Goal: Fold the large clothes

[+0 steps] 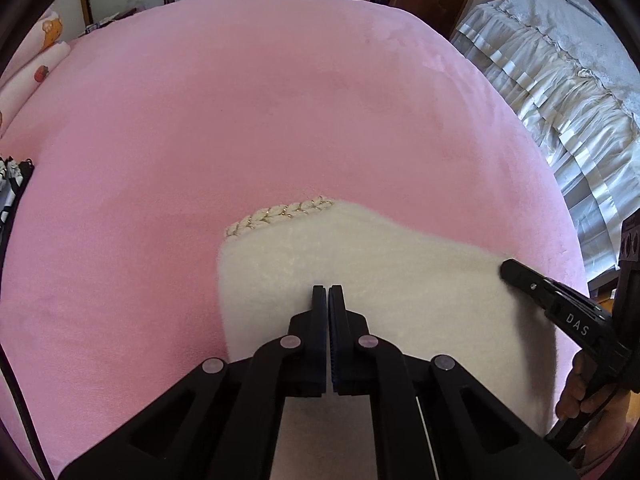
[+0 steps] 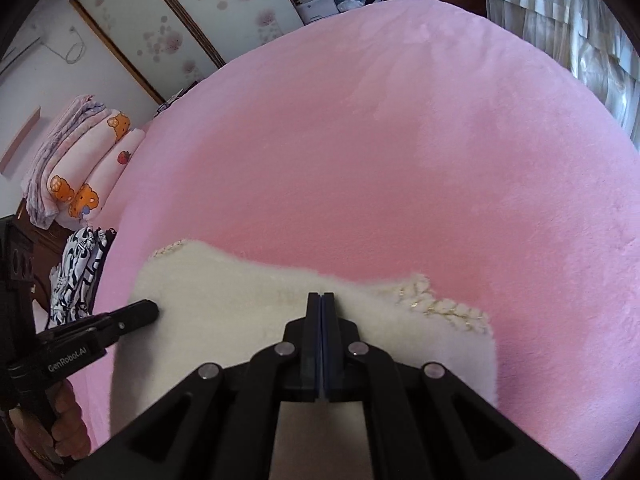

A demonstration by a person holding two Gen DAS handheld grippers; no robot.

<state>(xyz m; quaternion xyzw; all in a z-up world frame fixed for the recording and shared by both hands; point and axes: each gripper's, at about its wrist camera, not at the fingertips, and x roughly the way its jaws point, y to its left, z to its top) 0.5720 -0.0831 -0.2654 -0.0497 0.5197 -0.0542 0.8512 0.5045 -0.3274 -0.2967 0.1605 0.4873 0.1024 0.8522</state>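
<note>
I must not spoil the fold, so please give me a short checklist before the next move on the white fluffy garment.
1. Left tool shut: ok.
2. Right tool shut: ok.
3. Either tool holding cloth: cannot tell; both tips lie against the white garment, no fabric visible between the pads.
4. Garment lies flat on the pink bedcover: ok.
5. Braided trim visible at the edge: ok.
6. Bedcover beyond the garment free for folding: ok; the patterned clothes sit at the bed's edge.

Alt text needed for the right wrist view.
The right gripper, fingers shut, points down at a fluffy cream garment with braided trim on a pink bedspread. The left gripper touches the garment's left side.
</note>
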